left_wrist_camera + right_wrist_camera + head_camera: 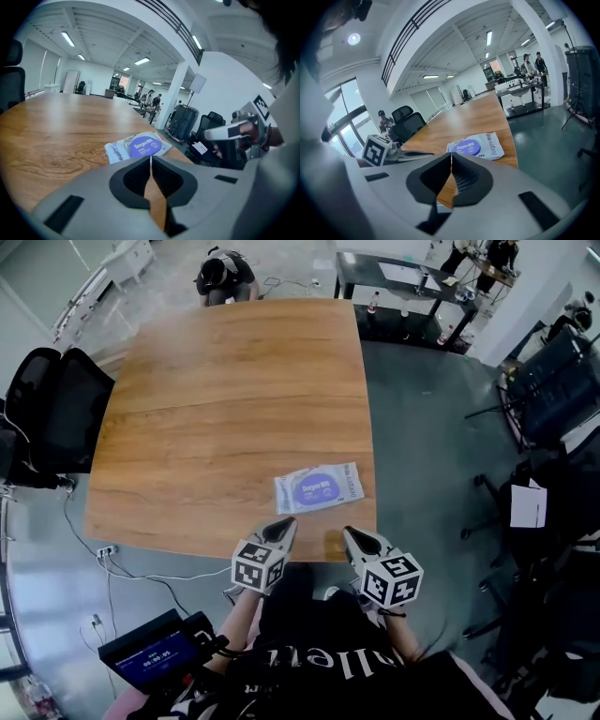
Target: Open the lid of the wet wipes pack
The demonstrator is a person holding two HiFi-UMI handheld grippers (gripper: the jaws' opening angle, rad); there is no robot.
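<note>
In the head view, a black office chair (52, 413) stands at the 9 o'clock side of the wooden table (225, 399). At the 7 o'clock corner of the view a dark device with a lit screen (152, 652) sits low, beside the person's dark top (319, 667).

The left gripper (284, 525) hovers at the table's near edge, pointing toward 12 o'clock. Its own view shows the two jaws clenched tip to tip, with nothing between them but the bare wood seen through the gap behind the tips.

The wet wipes pack (319, 488) lies flat on the table near its near right corner, at about 1 o'clock from the left gripper and 11 o'clock from the right one, apart from both. Its purple lid (317, 488) lies flat and closed on the pale wrapper.

The right gripper (354, 536) hangs at the table's near edge, just beside the corner, its marker cube (392, 579) toward the person. In the right gripper view the jaws meet at the tips and grasp nothing, and the pack lies just beyond them at 1 o'clock.

Farther off, a person crouches (225, 276) at 12 o'clock past the table's far end. A black side table (403, 287) stands at 1 o'clock, and dark chairs at 3 o'clock, one bearing a white sheet (528, 505).
</note>
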